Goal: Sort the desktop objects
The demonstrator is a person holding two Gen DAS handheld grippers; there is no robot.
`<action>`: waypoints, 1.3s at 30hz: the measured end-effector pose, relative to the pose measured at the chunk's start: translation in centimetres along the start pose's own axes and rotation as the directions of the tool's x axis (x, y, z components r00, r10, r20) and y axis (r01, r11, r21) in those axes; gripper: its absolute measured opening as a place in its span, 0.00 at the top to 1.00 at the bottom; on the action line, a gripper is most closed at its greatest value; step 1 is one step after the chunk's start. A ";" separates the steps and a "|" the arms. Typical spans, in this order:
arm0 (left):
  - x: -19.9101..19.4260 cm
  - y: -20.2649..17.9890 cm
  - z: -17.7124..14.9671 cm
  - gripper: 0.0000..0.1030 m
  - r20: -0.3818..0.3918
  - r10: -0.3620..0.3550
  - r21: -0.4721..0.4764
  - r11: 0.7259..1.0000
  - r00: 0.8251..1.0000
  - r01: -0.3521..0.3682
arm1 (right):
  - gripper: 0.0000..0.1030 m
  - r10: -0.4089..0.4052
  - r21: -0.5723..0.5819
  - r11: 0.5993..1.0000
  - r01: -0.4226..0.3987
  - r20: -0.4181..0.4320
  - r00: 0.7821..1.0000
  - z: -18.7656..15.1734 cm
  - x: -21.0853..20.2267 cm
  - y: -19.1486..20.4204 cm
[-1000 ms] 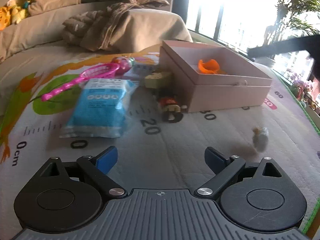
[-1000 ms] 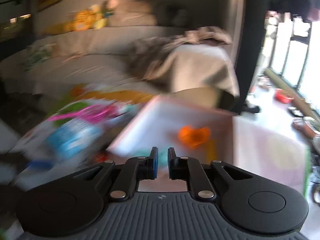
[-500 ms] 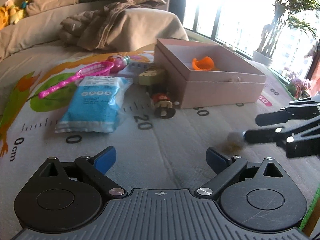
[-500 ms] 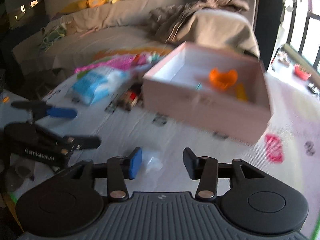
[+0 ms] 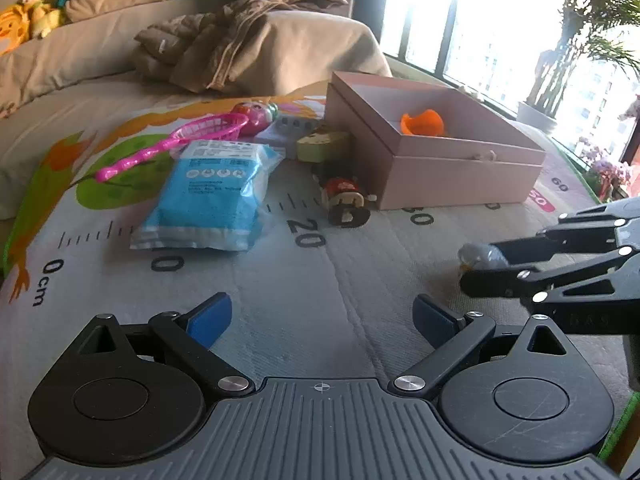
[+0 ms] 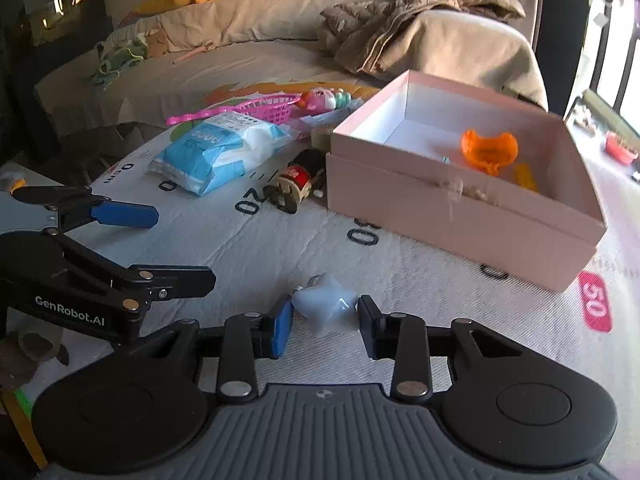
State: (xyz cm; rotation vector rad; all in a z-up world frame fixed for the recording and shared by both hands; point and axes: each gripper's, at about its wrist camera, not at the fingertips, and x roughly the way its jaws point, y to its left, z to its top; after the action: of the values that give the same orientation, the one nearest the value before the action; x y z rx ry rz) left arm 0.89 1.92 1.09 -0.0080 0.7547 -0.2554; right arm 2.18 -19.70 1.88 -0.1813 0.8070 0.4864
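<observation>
On the mat's near edge, the right gripper (image 6: pixel 324 326) has now dropped its parted fingers around the pale star toy (image 6: pixel 327 309), not yet clenched, while the left gripper (image 5: pixel 322 316) waits released.

A play mat (image 5: pixel 304 280) printed with a ruler scale in centimetres and bright animal shapes carries everything. On it lie a blue-and-white plastic packet (image 5: pixel 212 192), a pink toy net (image 5: pixel 176 144) just behind the packet, a pink round-faced toy (image 5: pixel 256 118) at the net's far end, a small red-and-black wooden toy car (image 5: pixel 344 204) beside the open pink box (image 5: pixel 452 176), and a yellowish wooden toy (image 5: pixel 322 145) against the box's near corner. Nearer the cameras, a pale blue star-shaped toy (image 6: pixel 328 307) rests on the mat well apart from the rest.
</observation>
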 end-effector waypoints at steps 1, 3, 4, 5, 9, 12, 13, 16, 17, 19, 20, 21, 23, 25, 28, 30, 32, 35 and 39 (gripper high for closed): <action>0.0 0.0 0.0 0.03 -0.001 -0.001 0.001 1.000 1.000 0.001 | 0.66 -0.007 -0.002 1.000 0.007 0.005 1.000 0.1 -0.2 0.0; 0.1 -0.1 0.0 0.03 -0.002 -0.003 0.007 1.000 1.000 0.003 | 0.66 -0.005 0.004 1.000 0.005 0.027 1.000 0.7 -1.1 -0.4; 0.1 -0.1 0.1 0.03 -0.002 -0.004 0.012 1.000 1.000 0.004 | 0.66 -0.008 0.006 1.000 0.008 0.049 0.999 1.2 -1.9 -0.8; 0.2 -0.2 0.1 0.03 -0.002 -0.003 0.018 1.000 1.000 0.003 | 0.66 -0.021 0.006 1.000 0.021 0.079 0.997 2.0 -2.7 -1.3; 0.3 -0.7 0.7 0.03 0.016 -0.008 0.041 0.999 1.000 0.008 | 0.66 -0.143 0.034 0.990 0.139 0.179 0.973 6.3 -4.5 -4.5; 0.3 -0.9 1.1 0.03 0.035 -0.010 0.054 0.999 0.999 0.008 | 0.58 -0.256 0.064 0.967 0.248 0.203 0.945 8.9 -3.4 -7.1; 0.3 -0.8 1.3 0.03 0.045 -0.006 0.058 0.998 0.999 0.004 | 0.55 -0.291 0.090 0.956 0.278 0.195 0.937 9.4 -2.9 -7.8; 0.1 -0.1 2.1 0.03 0.077 0.024 0.052 0.998 0.997 -0.028 | 0.55 -0.267 0.124 0.961 0.248 0.173 0.948 10.4 -2.0 -8.3; 0.2 0.3 2.4 0.03 0.084 0.041 0.045 0.998 0.996 -0.045 | 0.55 -0.244 0.119 0.967 0.226 0.171 0.955 10.7 -1.8 -7.9; 0.1 0.9 2.9 0.03 0.105 0.072 0.037 0.996 0.992 -0.076 | 0.55 -0.167 0.112 0.982 0.151 0.155 0.974 11.8 -1.4 -6.8; -0.1 1.2 3.1 0.03 0.124 0.082 0.040 0.995 0.989 -0.087 | 0.55 -0.123 0.120 0.987 0.106 0.140 0.982 12.5 -1.1 -6.3; -0.3 1.4 3.2 0.03 0.143 0.091 0.046 0.994 0.986 -0.098 | 0.55 -0.071 0.131 0.990 0.055 0.118 0.991 13.5 -0.5 -5.7; -0.5 1.9 3.4 0.03 0.180 0.114 0.058 0.990 0.977 -0.127 | 0.55 -0.006 0.144 0.990 -0.004 0.070 0.998 15.7 1.1 -4.4; -0.7 2.6 3.8 0.02 0.206 0.135 0.069 0.986 0.969 -0.152 | 0.56 0.019 0.135 0.991 -0.021 0.018 1.000 18.3 3.7 -2.8; -0.9 4.5 4.5 0.02 0.243 0.161 0.055 0.982 0.957 -0.180 | 0.75 0.025 0.171 0.985 -0.014 -0.062 0.998 22.3 8.5 -1.5; -1.1 6.2 5.1 0.02 0.264 0.185 0.020 0.980 0.947 -0.198 | 0.76 0.049 0.228 0.973 -0.025 -0.100 0.994 24.0 11.9 -1.2; -1.0 8.0 5.4 0.01 0.279 0.205 -0.012 0.978 0.938 -0.210 | 0.69 0.066 0.275 0.961 -0.030 -0.123 0.990 25.4 15.2 -1.1; -0.4 10.4 5.8 0.01 0.268 0.229 -0.055 0.973 0.936 -0.223 | 0.36 0.017 0.285 0.958 0.021 -0.130 0.991 26.4 18.8 -0.6; -0.4 12.6 5.4 0.01 0.237 0.199 -0.114 0.978 0.951 -0.176 | 0.31 -0.024 0.244 0.967 0.072 -0.196 0.980 26.0 22.2 0.2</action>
State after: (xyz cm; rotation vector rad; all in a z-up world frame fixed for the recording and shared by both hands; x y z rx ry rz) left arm 7.08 13.79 4.03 -0.0532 0.5130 -0.0360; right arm 31.97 -3.05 3.49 -0.0128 1.0425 0.3199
